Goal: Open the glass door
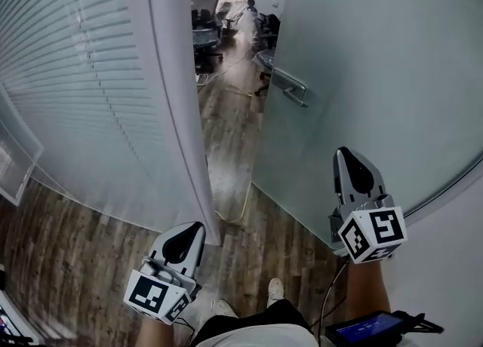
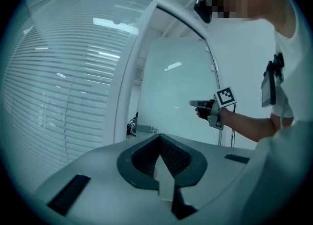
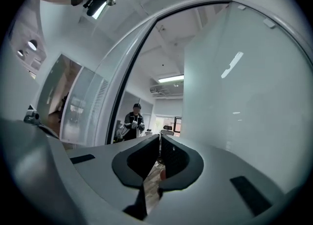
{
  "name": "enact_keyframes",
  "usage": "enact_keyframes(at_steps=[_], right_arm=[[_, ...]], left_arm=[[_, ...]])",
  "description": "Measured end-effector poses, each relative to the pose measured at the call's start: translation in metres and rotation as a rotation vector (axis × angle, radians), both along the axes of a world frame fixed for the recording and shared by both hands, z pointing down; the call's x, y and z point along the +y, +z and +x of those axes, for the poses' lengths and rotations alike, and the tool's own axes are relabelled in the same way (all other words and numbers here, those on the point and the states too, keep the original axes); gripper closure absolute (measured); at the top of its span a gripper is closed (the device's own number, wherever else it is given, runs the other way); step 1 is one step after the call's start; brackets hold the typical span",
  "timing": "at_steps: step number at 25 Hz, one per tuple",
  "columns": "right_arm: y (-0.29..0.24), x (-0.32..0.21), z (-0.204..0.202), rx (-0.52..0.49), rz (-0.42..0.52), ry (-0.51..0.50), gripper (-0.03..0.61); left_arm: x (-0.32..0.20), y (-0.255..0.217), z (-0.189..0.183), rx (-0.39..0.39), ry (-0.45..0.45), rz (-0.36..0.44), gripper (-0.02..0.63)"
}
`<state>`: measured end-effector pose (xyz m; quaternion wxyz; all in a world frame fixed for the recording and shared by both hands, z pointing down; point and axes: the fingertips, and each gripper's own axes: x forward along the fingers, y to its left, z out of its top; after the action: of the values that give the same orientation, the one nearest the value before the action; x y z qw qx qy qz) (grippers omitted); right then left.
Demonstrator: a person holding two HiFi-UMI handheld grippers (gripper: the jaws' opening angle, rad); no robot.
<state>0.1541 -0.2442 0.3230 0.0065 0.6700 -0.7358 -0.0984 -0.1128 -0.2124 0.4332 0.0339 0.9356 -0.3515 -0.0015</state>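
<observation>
Right now the glass door (image 1: 362, 51) stands swung open. Its frosted pane angles away on your right, and its free vertical edge faces the gap. The metal pull handle (image 1: 290, 85) sits on the pane close to that free edge, with neither tool on it.

Left of the door's edge, a strip of wooden floor (image 1: 230, 142) runs through the opening to the office chairs (image 1: 205, 40) beyond the door. On its side away from the door, the strip is bounded by the white frame post (image 1: 177, 96). The blind-covered glass wall (image 1: 75, 74) lies past the post.

Your right tool (image 1: 343, 153) is close beside the door's pane, nearer you than the handle. Its jaws are drawn together to a hairline slit with nothing in them. Your left tool (image 1: 198, 226) sits across the gap from the door, its tip near the foot of the post, jaws together and empty.

A person (image 3: 133, 120) stands beyond the door, in line with the opening.
</observation>
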Motion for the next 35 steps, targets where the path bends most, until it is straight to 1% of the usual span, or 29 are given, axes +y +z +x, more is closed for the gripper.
enact_keyframes(at_steps=[2,5,9,12,16,19,21,27,31,35], right_arm=[[0.004,0.026,-0.015,-0.012,0.016,0.003,0.574],[0.019,0.06,-0.029,-0.023,0.022,-0.009,0.575],[0.028,0.082,-0.042,-0.029,-0.012,-0.024,0.575],[0.033,0.093,-0.046,-0.036,-0.021,-0.044,0.575],[0.024,0.119,-0.04,-0.026,-0.038,-0.088,0.577],[-0.007,0.14,-0.031,-0.025,-0.059,-0.129,0.577],[-0.022,0.157,-0.023,-0.025,-0.07,-0.155,0.577],[-0.028,0.209,-0.004,-0.034,-0.068,-0.244,0.577],[-0.04,0.231,-0.012,-0.044,-0.073,-0.312,0.577],[-0.045,0.24,-0.028,-0.046,-0.064,-0.367,0.577]], left_arm=[[0.007,0.001,-0.009,-0.002,0.019,0.003,0.614],[0.021,0.008,-0.011,-0.002,0.038,0.016,0.614],[0.035,0.004,-0.013,0.002,0.048,0.016,0.612],[0.041,0.001,-0.012,-0.005,0.04,0.022,0.613],[0.06,-0.022,0.001,-0.008,0.002,0.026,0.612],[0.081,-0.061,0.013,-0.001,-0.032,0.025,0.614],[0.099,-0.079,0.021,0.007,-0.053,0.021,0.614],[0.164,-0.082,0.046,-0.012,-0.117,0.028,0.614],[0.195,-0.095,0.045,-0.026,-0.162,0.03,0.612],[0.212,-0.102,0.028,-0.032,-0.215,0.041,0.614]])
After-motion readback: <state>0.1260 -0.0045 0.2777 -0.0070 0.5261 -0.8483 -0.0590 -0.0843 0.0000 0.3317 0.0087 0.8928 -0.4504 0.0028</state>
